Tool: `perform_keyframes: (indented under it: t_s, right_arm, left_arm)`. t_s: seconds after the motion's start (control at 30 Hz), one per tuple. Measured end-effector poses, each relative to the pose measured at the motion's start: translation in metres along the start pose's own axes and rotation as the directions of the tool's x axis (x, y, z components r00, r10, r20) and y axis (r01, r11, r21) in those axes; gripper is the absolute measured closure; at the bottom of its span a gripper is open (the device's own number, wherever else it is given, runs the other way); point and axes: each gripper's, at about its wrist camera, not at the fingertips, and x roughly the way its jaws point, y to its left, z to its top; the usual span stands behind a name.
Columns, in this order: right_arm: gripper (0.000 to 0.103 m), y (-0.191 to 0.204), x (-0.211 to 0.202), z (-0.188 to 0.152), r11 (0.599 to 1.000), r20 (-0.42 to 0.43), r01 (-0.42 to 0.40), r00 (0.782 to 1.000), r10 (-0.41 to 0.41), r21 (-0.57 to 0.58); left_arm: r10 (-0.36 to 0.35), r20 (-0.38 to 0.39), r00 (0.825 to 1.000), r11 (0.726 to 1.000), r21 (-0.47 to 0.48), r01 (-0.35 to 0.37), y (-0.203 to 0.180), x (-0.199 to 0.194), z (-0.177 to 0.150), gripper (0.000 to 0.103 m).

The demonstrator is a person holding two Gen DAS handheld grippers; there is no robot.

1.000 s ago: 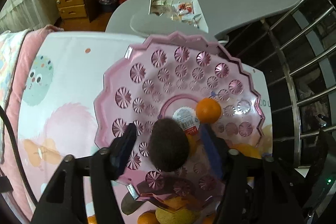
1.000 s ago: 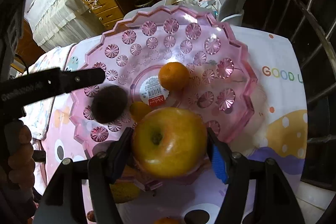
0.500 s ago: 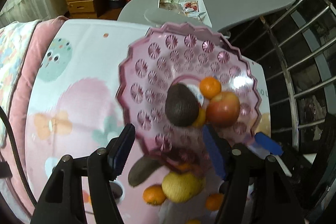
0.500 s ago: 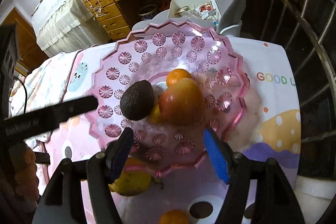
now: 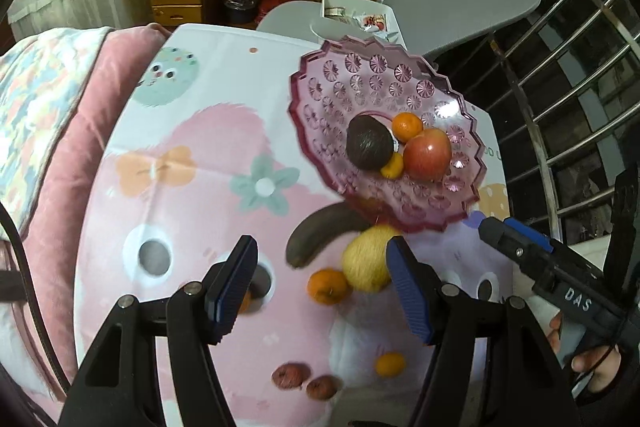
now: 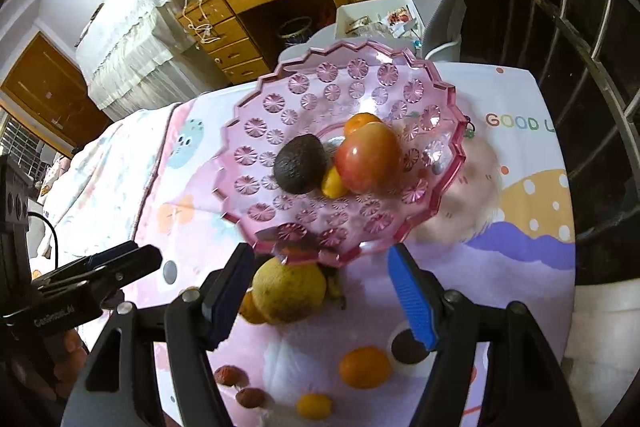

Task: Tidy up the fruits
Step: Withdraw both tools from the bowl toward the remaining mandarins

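A scalloped pink translucent plastic fruit bowl [image 6: 400, 75] sits on a pastel cartoon-print tablecloth [image 5: 192, 163]. Inside it, touching one another, lie a dark wrinkled avocado [image 6: 299, 169], a red-yellow apple [image 6: 368, 157] and two small orange tangerines [image 6: 358, 121]. Just in front of the bowl rest a yellow pear-like fruit [image 6: 289, 289] and loose oranges [image 6: 364, 367]. The left gripper [image 5: 322, 285] and right gripper [image 6: 322, 297] both gape wide, holding nothing.
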Motion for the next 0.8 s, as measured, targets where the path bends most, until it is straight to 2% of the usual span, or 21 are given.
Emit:
perform_keyframes:
  t_s: [0.23, 0.5, 0.8]
  right_arm:
    - [0.033, 0.016, -0.029, -0.031, 0.999, 0.042, 0.032, 0.999, -0.033, 0.008]
    - [0.033, 0.042, -0.06, -0.082, 0.994, 0.084, 0.101, 0.991, -0.103, 0.035]
    - [0.033, 0.059, -0.074, -0.145, 0.986, 0.091, 0.13, 0.986, -0.14, 0.107]
  left_arm:
    - [-0.022, 0.009, 1.0, 1.0, 0.019, 0.021, 0.02, -0.034, -0.036, 0.037]
    - [-0.048, 0.015, 0.999, 0.998, 0.052, 0.047, 0.05, -0.071, -0.08, 0.037]
    - [-0.054, -0.037, 0.998, 0.995, 0.083, 0.057, 0.075, -0.08, -0.126, 0.037]
